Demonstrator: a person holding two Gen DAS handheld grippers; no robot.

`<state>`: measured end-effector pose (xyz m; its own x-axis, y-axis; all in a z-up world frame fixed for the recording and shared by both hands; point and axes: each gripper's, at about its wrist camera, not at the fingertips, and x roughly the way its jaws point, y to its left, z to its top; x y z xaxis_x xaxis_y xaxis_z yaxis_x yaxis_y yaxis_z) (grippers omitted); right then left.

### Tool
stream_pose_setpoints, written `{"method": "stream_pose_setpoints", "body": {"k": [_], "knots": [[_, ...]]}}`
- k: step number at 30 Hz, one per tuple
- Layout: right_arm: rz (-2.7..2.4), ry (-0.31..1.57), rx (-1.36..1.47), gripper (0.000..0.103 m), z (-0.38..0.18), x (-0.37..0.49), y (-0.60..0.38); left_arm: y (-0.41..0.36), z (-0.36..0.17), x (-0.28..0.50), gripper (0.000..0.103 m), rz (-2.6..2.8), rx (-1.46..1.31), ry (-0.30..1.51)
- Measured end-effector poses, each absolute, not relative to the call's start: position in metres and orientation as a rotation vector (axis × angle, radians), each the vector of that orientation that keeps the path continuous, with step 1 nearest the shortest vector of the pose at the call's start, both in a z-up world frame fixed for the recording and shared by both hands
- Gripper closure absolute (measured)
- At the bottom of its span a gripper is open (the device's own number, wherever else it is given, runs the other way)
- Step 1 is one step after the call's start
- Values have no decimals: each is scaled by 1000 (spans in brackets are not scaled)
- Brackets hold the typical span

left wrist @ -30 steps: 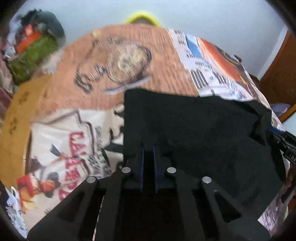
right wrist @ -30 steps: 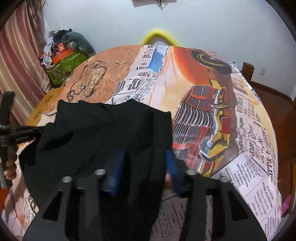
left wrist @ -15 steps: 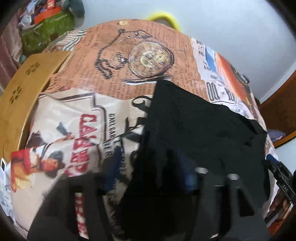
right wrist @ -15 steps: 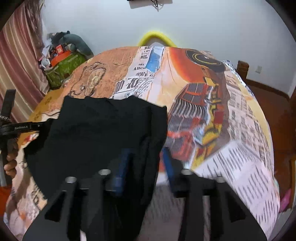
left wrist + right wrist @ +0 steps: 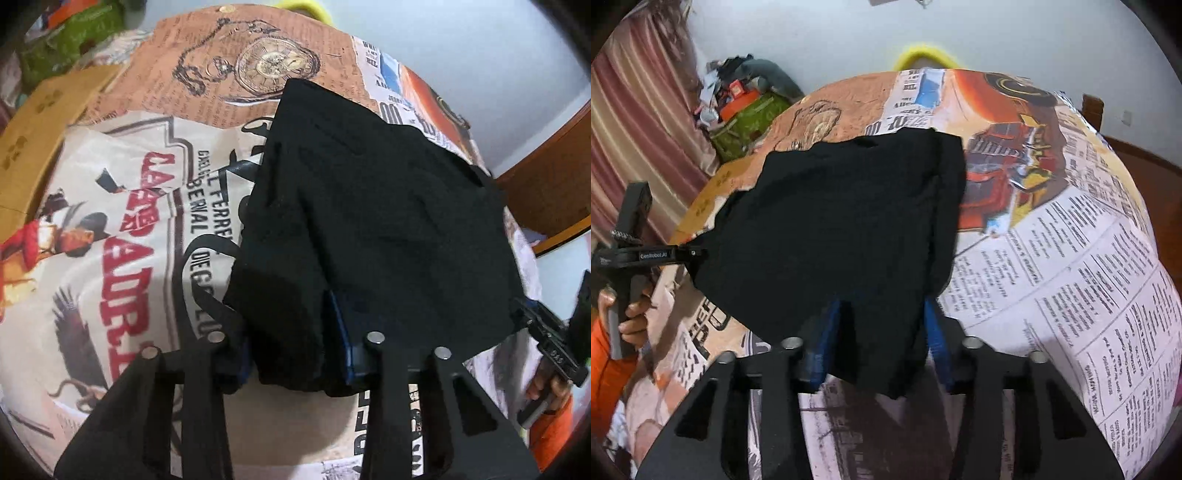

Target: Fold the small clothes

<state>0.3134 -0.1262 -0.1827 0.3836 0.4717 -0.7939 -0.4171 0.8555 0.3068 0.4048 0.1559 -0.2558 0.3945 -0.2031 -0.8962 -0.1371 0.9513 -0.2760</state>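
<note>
Both your grippers have just been closing on the black garment (image 5: 376, 206), which lies mid-frame on the printed tablecloth (image 5: 122, 229). The left gripper (image 5: 291, 354) and right gripper (image 5: 882, 336) each pinch bunched near-edge cloth. Grip evenly, then carry both corners together so the fold stays square.

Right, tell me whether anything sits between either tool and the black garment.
Nothing visible does. The garment already bunches between the left tool's fingers and between the right tool's fingers, both just closing on it. It lies on the printed tablecloth.
</note>
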Motion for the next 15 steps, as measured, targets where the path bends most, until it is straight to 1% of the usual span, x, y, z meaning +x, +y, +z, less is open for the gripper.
{"method": "stream_pose_setpoints", "body": {"k": [2, 3, 6, 13, 15], "knots": [[556, 1032, 45, 92, -181, 312, -123, 154, -251, 397, 77, -44, -322, 1170], [556, 1035, 53, 93, -180, 311, -125, 153, -248, 392, 80, -49, -321, 1170], [576, 1039, 72, 94, -176, 298, -133, 152, -239, 367, 81, -72, -304, 1164], [614, 1059, 27, 94, -167, 242, -143, 130, -230, 298, 81, -129, -187, 1188], [638, 1092, 33, 93, -170, 227, -148, 125, -229, 280, 80, -114, -130, 1193]]}}
